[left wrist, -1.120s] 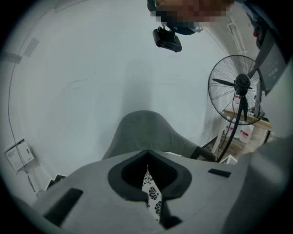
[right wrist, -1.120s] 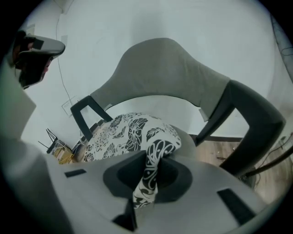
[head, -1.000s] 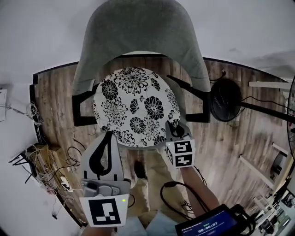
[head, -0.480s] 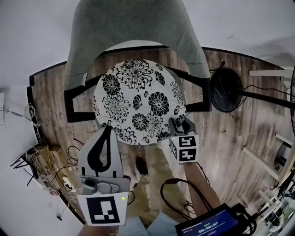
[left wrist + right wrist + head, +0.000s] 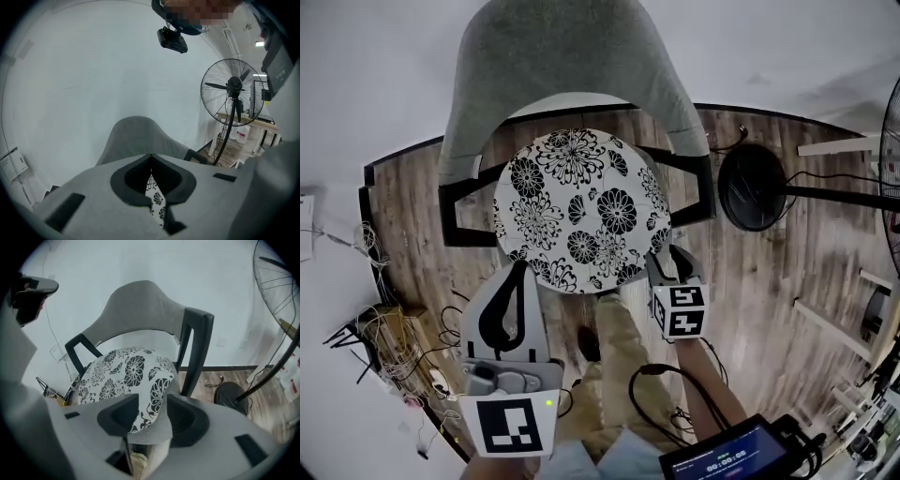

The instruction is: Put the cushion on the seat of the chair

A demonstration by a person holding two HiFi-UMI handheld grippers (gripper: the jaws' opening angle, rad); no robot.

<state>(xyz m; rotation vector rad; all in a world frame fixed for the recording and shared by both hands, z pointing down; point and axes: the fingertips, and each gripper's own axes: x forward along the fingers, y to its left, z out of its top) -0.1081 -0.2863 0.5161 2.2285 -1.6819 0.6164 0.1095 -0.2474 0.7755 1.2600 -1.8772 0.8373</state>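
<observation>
The round cushion (image 5: 581, 211), white with black flowers, lies flat on the seat of the grey-backed chair (image 5: 572, 66). My right gripper (image 5: 670, 255) is at the cushion's near right edge. Its jaws have just been opening and stand apart. In the right gripper view (image 5: 152, 401) the cushion's rim (image 5: 140, 380) and the grey seat edge (image 5: 147, 427) lie between the pads without being pressed. My left gripper (image 5: 520, 267) hovers at the cushion's near left edge with its tips together (image 5: 150, 157). A sliver of the cushion (image 5: 157, 199) shows through the slit below the tips.
A floor fan's round base (image 5: 757, 187) stands right of the chair, with its head (image 5: 233, 91) high up. Tangled cables (image 5: 384, 328) lie along the wall at the left. The person's legs (image 5: 614, 356) stand in front of the seat, and a screen (image 5: 722, 459) is at the bottom right.
The right gripper's jaws have opened and let go of the cushion's edge, and the gripper has drawn back a little toward the near right. The left gripper has stayed put.
</observation>
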